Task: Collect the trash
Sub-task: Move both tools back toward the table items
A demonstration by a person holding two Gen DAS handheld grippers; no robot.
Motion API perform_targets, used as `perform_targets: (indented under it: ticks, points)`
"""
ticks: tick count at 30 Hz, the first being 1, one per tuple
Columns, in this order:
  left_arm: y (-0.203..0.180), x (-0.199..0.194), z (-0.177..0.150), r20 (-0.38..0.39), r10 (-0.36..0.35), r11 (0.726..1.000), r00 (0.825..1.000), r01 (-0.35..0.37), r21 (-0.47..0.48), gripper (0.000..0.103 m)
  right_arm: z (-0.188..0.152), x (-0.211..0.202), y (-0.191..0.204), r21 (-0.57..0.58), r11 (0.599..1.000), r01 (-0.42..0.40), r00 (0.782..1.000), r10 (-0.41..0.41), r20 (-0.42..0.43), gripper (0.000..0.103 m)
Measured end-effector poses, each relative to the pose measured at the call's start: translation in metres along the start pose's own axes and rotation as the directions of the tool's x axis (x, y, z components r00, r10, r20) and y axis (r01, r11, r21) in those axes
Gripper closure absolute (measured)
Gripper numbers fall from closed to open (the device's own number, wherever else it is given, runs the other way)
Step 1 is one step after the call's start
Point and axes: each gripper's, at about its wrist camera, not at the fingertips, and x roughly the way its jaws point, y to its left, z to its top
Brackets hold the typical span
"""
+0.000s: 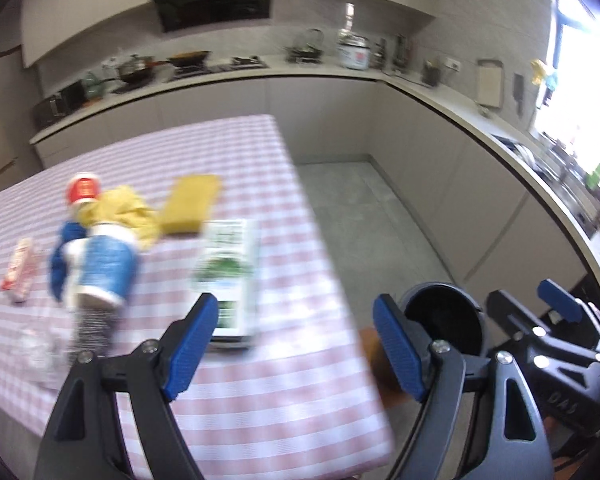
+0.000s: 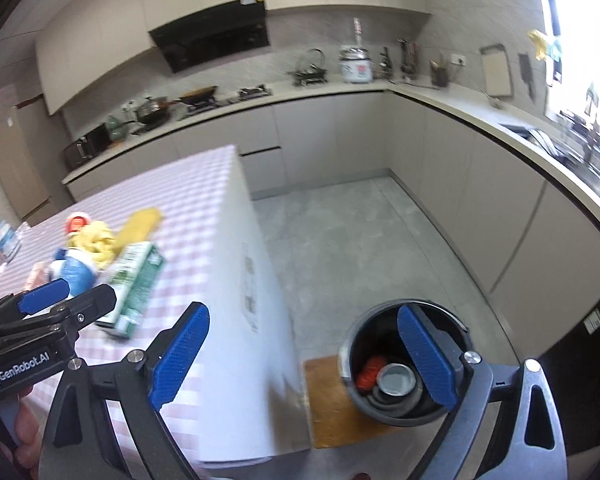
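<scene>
Green carton (image 1: 230, 276) lies flat near table (image 1: 260, 400) right edge, long axis along that edge. Left gripper (image 1: 296, 348) and right gripper (image 2: 304, 356) both wide open, empty.

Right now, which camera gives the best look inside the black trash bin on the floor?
The right wrist view: the trash bin is seen from above, with something red and a grey round container inside. In the left wrist view the bin is partly hidden by gripper fingers and looks dark inside.

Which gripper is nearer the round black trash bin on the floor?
Right. The right gripper hangs open almost over the round black trash bin, beside the table edge. The left gripper, also open, sits farther off above the pink checked tablecloth.
</scene>
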Motion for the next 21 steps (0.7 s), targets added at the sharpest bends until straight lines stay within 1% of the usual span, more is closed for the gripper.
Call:
perform_targets:
  ticks: [5,9,15,17,21]
  points:
    - [0.069,-0.013,-0.003,0.017,0.084,0.995,0.996,-0.082,-0.061,0.022,0.005,0.002,0.056,-0.049,0.998,-0.041,0.999,0.041,0.006,0.006]
    - [0.125,-0.019,-0.008,0.025,0.147,0.984,0.989,-0.143,-0.110,0.022,0.005,0.005,0.098,-0.060,0.995,-0.078,0.997,0.079,0.014,0.006]
    - [0.186,-0.027,-0.019,0.043,0.194,0.973,0.980,-0.186,-0.140,0.022,0.004,0.008,0.154,-0.061,0.993,-0.104,0.994,0.106,0.032,0.006]
    - [0.207,-0.029,-0.023,0.041,0.193,0.973,0.980,-0.185,-0.141,0.022,0.000,0.009,0.171,-0.059,0.993,-0.106,0.994,0.108,0.032,0.006]
    - [0.236,-0.035,-0.028,0.044,0.199,0.974,0.979,-0.193,-0.120,0.022,-0.008,0.009,0.208,-0.055,0.994,-0.097,0.994,0.099,0.037,0.006]
